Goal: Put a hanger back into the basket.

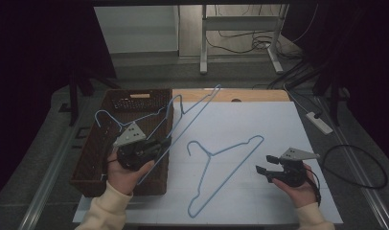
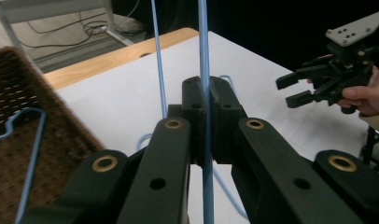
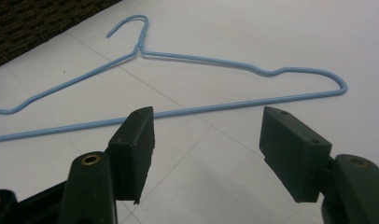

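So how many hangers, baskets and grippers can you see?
Hangers: 2, one held, one lying flat
Basket: 1
Grippers: 2, left, right
Total: 5

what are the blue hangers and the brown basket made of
Thin light-blue hanger lying on the table: looks like bent wire with a smooth blue coating, twisted at the neck; probably metal. The second blue hanger, held in the left gripper, looks the same. Dark brown rectangular basket: woven strands, matte, wicker or plastic rattan; cannot tell which.
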`<state>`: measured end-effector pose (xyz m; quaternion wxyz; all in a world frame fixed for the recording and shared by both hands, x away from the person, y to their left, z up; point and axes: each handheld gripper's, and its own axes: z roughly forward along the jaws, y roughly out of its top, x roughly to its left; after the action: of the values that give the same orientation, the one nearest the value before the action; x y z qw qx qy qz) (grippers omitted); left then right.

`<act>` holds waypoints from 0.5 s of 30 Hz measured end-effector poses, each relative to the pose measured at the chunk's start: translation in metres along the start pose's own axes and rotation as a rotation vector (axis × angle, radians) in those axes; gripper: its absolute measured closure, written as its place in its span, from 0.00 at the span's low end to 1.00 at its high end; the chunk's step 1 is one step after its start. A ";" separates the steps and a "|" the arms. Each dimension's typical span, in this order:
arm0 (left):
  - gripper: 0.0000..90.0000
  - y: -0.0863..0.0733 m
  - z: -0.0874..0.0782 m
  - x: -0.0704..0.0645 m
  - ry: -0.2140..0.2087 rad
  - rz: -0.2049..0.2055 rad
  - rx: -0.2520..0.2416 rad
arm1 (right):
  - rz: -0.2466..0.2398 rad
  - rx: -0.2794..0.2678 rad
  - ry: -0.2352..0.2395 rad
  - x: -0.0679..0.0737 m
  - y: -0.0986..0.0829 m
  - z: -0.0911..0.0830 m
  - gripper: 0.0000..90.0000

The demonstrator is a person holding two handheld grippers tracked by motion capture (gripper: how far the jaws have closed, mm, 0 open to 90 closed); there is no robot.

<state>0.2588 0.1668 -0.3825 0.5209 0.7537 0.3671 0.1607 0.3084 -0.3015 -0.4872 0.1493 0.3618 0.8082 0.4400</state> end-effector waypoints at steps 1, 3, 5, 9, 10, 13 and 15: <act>0.96 0.000 -0.002 0.003 0.006 -0.002 0.002 | 0.004 -0.002 0.000 0.000 0.000 -0.001 0.41; 0.96 -0.001 -0.008 0.009 0.022 -0.002 0.002 | 0.007 -0.006 -0.001 0.000 0.000 -0.002 0.40; 0.96 -0.002 -0.012 0.013 0.031 -0.002 -0.005 | 0.005 -0.009 -0.002 0.001 0.000 -0.003 0.40; 0.96 -0.004 -0.020 0.023 0.046 -0.015 -0.007 | -0.001 -0.010 0.000 0.002 0.000 -0.003 0.40; 0.96 -0.004 -0.022 0.026 0.049 -0.019 -0.007 | -0.002 -0.009 -0.001 0.002 0.000 -0.002 0.40; 0.96 -0.006 -0.028 0.037 0.072 -0.027 -0.001 | -0.002 -0.003 -0.003 0.002 0.000 -0.001 0.39; 0.96 -0.008 -0.031 0.043 0.085 -0.028 0.001 | -0.003 0.001 -0.003 0.002 -0.001 -0.001 0.39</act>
<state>0.2657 0.2198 -0.3827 0.5066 0.7413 0.3996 0.1848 0.3065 -0.3011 -0.4873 0.1508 0.3612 0.8088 0.4388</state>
